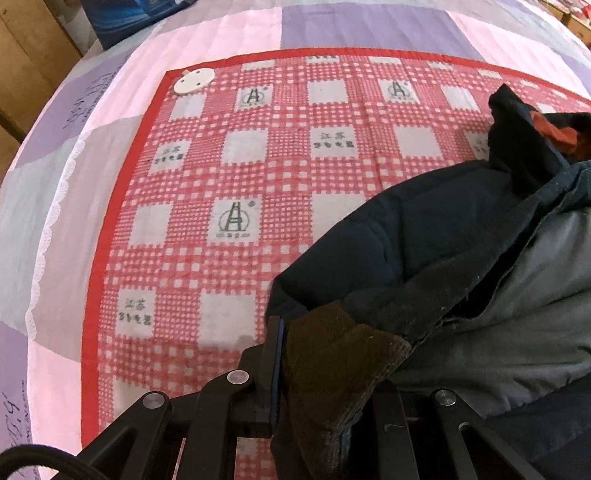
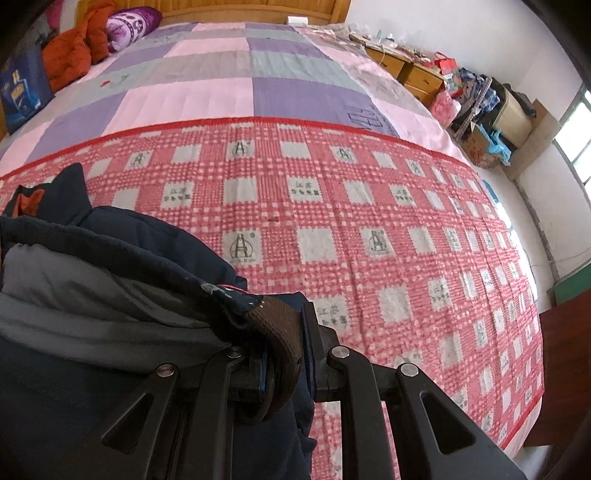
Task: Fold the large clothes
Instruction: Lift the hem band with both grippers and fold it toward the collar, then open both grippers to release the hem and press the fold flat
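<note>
A dark navy padded jacket (image 1: 436, 236) with grey lining and an orange inner patch lies bunched on the red checked blanket (image 1: 221, 184). My left gripper (image 1: 325, 373) is shut on its brown ribbed cuff (image 1: 332, 362) at the bottom of the left wrist view. In the right wrist view the same jacket (image 2: 110, 266) fills the lower left. There my right gripper (image 2: 284, 350) is shut on another brown ribbed cuff (image 2: 280, 332). Both grippers point steeply down, close over the blanket (image 2: 369, 221).
The blanket lies on a bed with a pink, purple and grey patchwork sheet (image 2: 207, 85). A white round disc (image 1: 194, 80) sits at the blanket's far left corner. Orange clothing (image 2: 74, 51) and a purple pillow (image 2: 133, 26) lie at the headboard. Cluttered wooden drawers (image 2: 417, 70) stand right.
</note>
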`<state>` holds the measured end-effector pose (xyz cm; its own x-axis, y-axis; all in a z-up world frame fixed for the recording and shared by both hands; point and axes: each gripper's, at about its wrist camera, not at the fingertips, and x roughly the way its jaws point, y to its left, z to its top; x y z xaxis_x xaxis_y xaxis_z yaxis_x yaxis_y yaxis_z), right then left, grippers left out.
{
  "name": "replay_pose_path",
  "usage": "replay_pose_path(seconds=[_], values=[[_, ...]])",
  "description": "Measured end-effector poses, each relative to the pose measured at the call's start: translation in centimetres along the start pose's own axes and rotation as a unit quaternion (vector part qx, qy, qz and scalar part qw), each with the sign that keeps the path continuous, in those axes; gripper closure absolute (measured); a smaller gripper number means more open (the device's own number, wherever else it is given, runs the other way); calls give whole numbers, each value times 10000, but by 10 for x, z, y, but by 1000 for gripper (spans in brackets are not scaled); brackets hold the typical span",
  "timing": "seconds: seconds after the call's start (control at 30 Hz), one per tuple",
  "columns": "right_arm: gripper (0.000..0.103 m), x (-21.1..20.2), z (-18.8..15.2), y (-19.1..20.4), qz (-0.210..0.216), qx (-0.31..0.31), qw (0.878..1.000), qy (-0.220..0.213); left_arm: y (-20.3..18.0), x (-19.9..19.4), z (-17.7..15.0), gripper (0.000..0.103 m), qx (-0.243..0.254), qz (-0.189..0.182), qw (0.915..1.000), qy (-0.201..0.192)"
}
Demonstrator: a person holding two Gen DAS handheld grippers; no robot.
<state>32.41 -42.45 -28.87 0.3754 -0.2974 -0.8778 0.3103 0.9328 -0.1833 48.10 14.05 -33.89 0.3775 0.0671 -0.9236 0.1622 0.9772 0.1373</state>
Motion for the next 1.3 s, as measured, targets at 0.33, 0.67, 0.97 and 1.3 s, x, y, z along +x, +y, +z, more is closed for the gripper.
replay_pose_path(seconds=[0.33, 0.67, 0.97, 1.3], values=[[87, 17, 2, 4, -14, -27, 9999, 111, -4, 12, 8, 85, 73, -16, 9999, 135], [76, 14, 21, 4, 129, -425, 9981, 423, -4, 7, 32, 66, 594, 29, 9955, 742], [49, 3, 51, -15, 537, -418, 9936, 902, 17, -37, 77, 36, 297, -497, 9970, 513], [17, -44, 50, -6, -8, -1120, 9933, 293, 0, -79, 56, 26, -4, -836, 9960, -316]])
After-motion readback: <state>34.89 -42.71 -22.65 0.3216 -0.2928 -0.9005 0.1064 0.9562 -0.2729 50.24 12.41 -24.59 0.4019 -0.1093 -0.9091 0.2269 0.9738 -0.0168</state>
